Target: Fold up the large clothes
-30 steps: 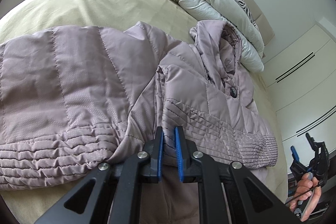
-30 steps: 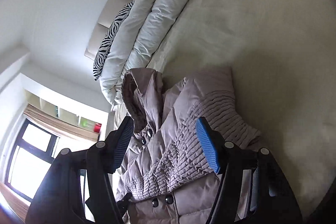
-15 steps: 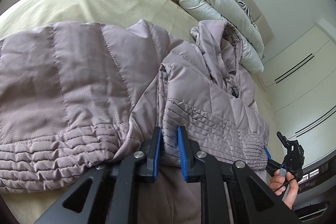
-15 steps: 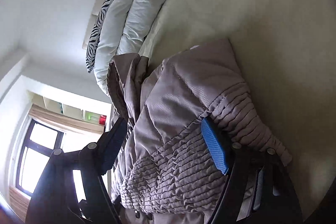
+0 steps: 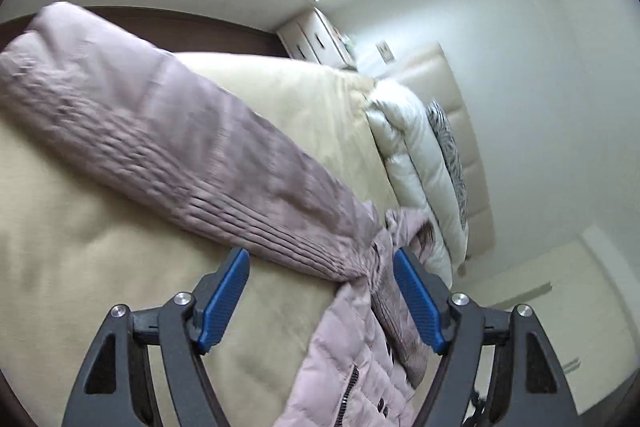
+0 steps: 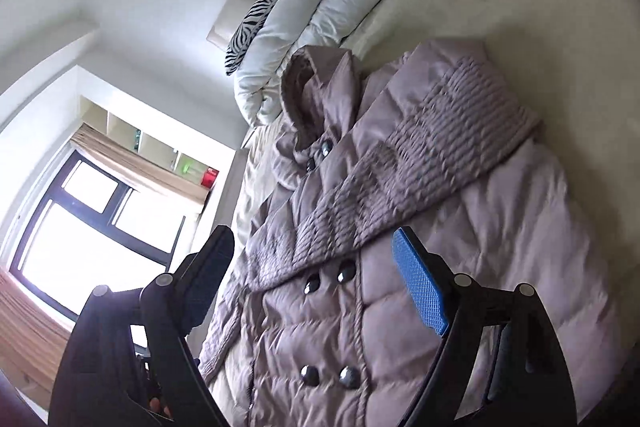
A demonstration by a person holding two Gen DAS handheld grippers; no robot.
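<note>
Fingers of the left gripper are standing wide apart, holding nothing. The right gripper is also gaping wide with nothing in it. The puffy mauve quilted coat is lying on the cream bed, one sleeve folded across its buttoned front.
</note>
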